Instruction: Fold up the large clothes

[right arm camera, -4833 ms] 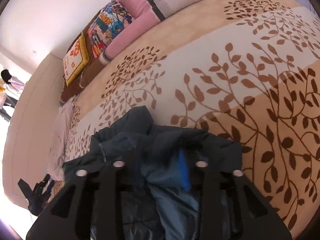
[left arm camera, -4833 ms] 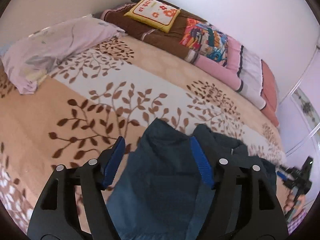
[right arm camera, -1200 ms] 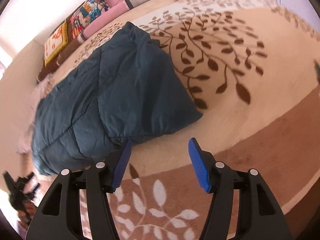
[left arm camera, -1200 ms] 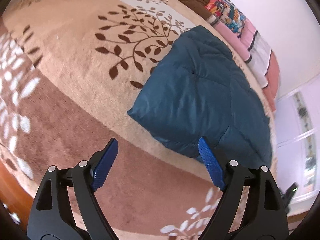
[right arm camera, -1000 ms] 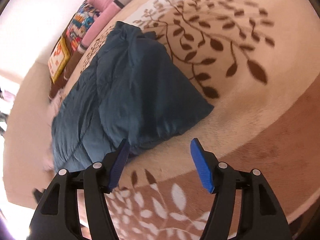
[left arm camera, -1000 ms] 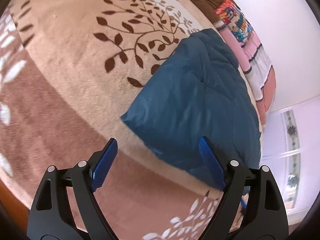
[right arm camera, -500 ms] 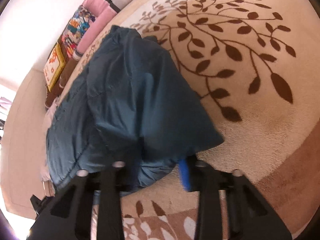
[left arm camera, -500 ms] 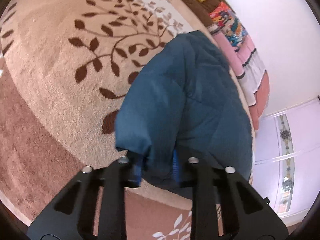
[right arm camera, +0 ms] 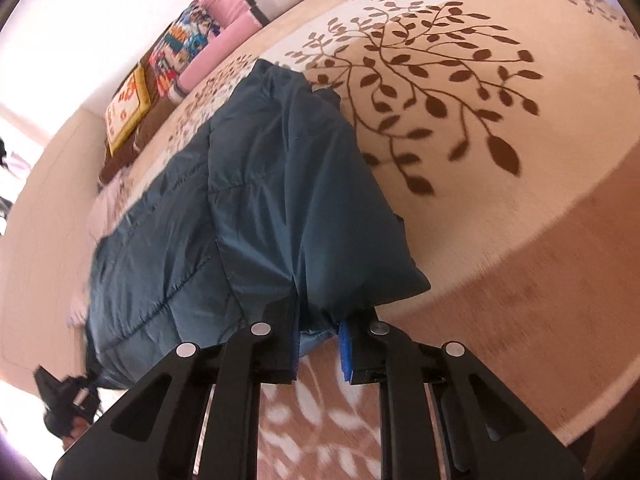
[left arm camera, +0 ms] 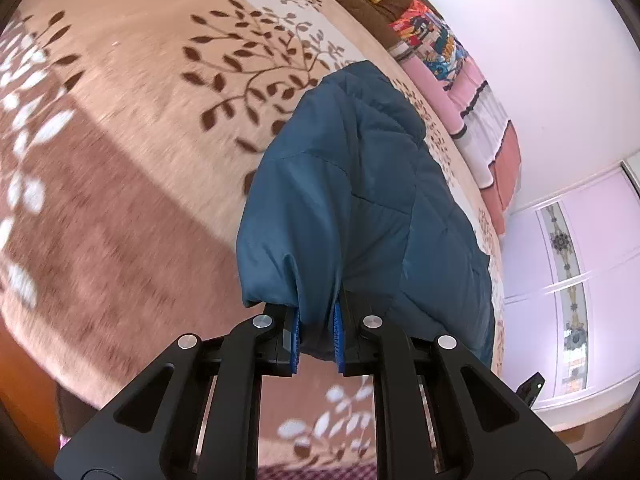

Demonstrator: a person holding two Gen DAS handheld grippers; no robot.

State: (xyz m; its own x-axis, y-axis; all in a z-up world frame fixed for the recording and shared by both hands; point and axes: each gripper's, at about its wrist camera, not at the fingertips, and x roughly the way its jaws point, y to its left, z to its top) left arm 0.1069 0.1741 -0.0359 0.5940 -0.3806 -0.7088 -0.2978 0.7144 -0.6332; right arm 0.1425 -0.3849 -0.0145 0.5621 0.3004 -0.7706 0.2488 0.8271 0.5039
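Blue quilted jacket on the bed, pinched at its near edge by both claws.

The jacket lies on the leaf-patterned blanket, its far end toward the row of pillows by the wall; the near hem is bunched up — the left gripper is closed tight on one corner, the right gripper closed on the other. No brand or writing can be read on the jacket — the pillow prints are too small to make out.
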